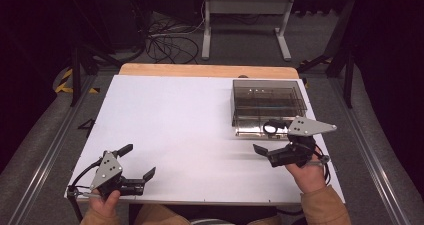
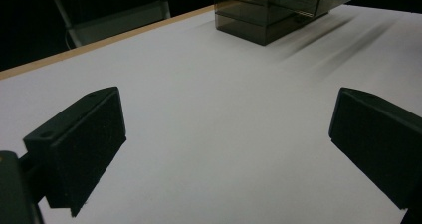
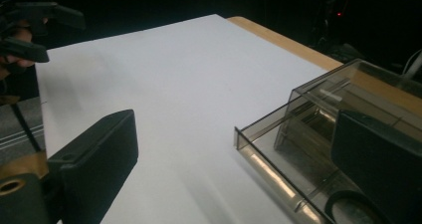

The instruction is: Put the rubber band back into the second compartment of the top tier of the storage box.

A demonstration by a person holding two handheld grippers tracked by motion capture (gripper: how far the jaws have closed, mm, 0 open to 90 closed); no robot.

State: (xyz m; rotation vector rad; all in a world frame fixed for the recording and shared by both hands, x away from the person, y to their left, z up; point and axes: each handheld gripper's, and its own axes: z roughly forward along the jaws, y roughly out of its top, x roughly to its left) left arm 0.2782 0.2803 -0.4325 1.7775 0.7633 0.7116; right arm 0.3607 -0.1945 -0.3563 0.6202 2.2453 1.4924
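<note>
In the high view the right gripper point(image 1: 265, 137) sits at the right of the frame with its jaws spread, just in front of the drawer point(image 1: 260, 131) that stands pulled out of the smoky box point(image 1: 267, 101); a dark round thing point(image 1: 272, 128) lies in the drawer near the upper jaw, too small to name. The left gripper point(image 1: 138, 161) rests at the lower left, jaws spread on nothing, well apart from the box. The step in hand looks like working the drawer or what lies in it, so I would come in low and level, keep 1 jaw clear of the thin front lip, and close slowly, since clear plastic is slick and the light box may slide on the smooth white counter point(image 1: 175, 125); the idle gripper could steady the box. In the left gripper view its 2 matt black pads point(image 2: 79, 144) stand wide over bare counter, the box point(image 2: 268, 12) in the upper right, tinted, square-edged and glossy. In the right gripper view the drawer point(image 3: 283, 159) fills the lower right, translucent grey with straight thin walls, the right-hand jaw overlapping it, the round thing point(image 3: 348, 209) at the bottom edge, and the left gripper point(image 3: 30, 30) in the upper left.
</note>
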